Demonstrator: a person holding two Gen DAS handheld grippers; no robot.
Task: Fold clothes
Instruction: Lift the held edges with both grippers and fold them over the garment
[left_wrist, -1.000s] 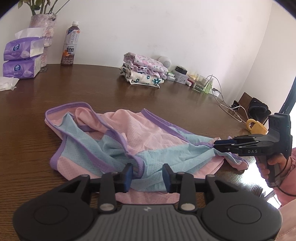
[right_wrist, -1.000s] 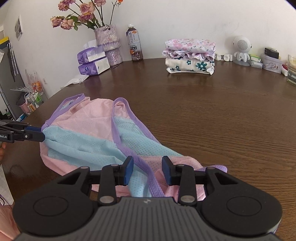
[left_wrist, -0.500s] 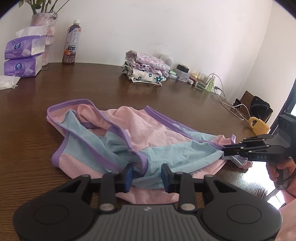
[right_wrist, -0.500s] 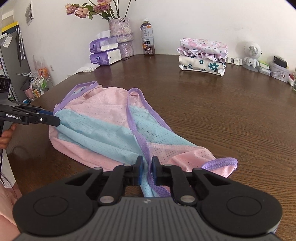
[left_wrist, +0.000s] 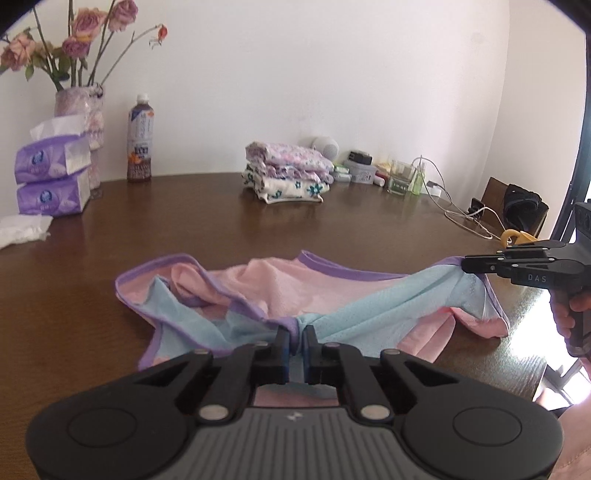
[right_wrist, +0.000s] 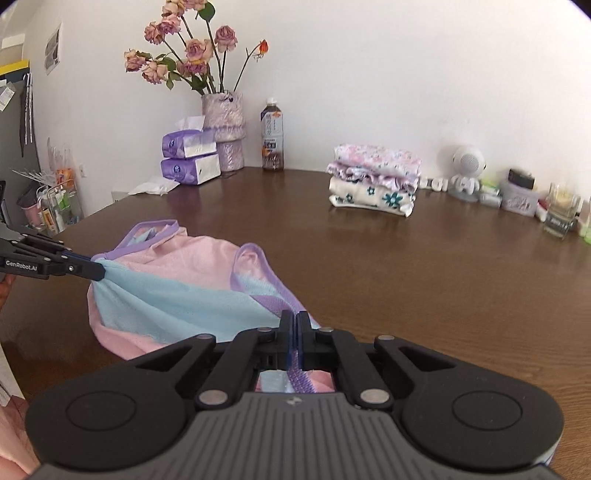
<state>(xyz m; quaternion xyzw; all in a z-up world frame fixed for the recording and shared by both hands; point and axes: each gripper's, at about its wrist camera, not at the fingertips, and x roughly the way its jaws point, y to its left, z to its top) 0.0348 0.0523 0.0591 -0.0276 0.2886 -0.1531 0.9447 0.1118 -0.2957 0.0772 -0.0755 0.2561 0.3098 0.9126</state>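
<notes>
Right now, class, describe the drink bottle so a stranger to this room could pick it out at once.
Start at the far edge of the brown wooden table, against the white wall. Right of the mottled lilac flower vase stands a clear plastic bottle of dark drink. Its white cap and pale label set it apart from the purple tissue packs.

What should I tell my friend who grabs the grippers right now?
Left gripper: shut on the near hem of the pink and blue top.
Right gripper: shut on the purple trim at the other end.
The top hangs stretched between the two, its far part resting on the table.
Done: both ends gripped; a folded pile sits at the back.
Left: fold this top, probably add it to the pile.
</notes>
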